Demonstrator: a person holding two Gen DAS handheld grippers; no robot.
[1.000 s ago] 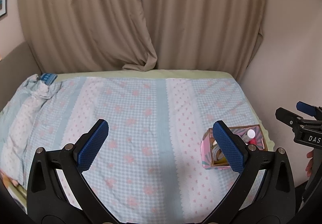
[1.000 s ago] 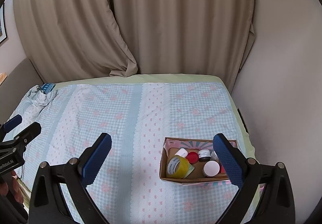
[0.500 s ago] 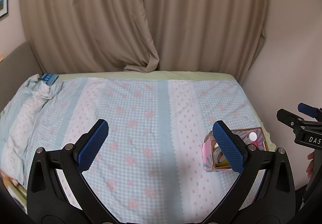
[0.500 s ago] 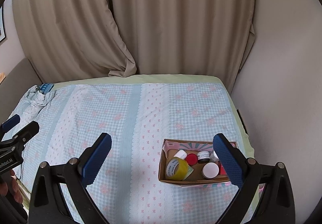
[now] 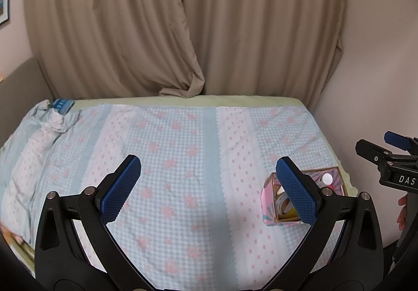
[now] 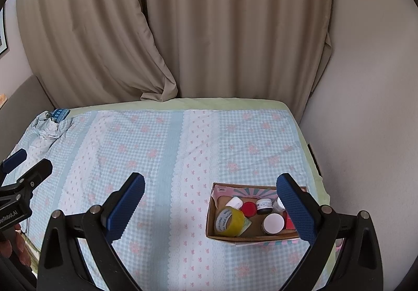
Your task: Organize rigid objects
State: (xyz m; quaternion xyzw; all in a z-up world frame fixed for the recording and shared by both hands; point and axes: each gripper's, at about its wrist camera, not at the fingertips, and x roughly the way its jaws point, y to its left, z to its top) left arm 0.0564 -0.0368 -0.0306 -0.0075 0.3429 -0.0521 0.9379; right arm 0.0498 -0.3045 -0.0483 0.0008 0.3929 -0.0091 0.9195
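Observation:
A small cardboard box [image 6: 222,234] with pink patterned sides stands near the bed's right front corner. It holds a yellow tape roll [image 6: 230,221], a red cap [image 6: 248,208], a white-lidded jar [image 6: 273,223], a dark jar [image 6: 263,206] and a white bottle [image 6: 234,202]. The box also shows in the left wrist view [image 5: 269,202]. My right gripper [image 6: 209,207] is open and empty, above the bed just left of the box. My left gripper [image 5: 209,189] is open and empty over the bed's middle.
The bed [image 6: 156,147] has a blue checked floral sheet, bunched at the far left by a small blue packet [image 6: 60,113]. Beige curtains [image 6: 209,29] hang behind. A wall [image 6: 365,108] runs close along the bed's right side.
Both grippers have drifted slightly; the box sits a little lower and further right in both views. Both stay open and empty.

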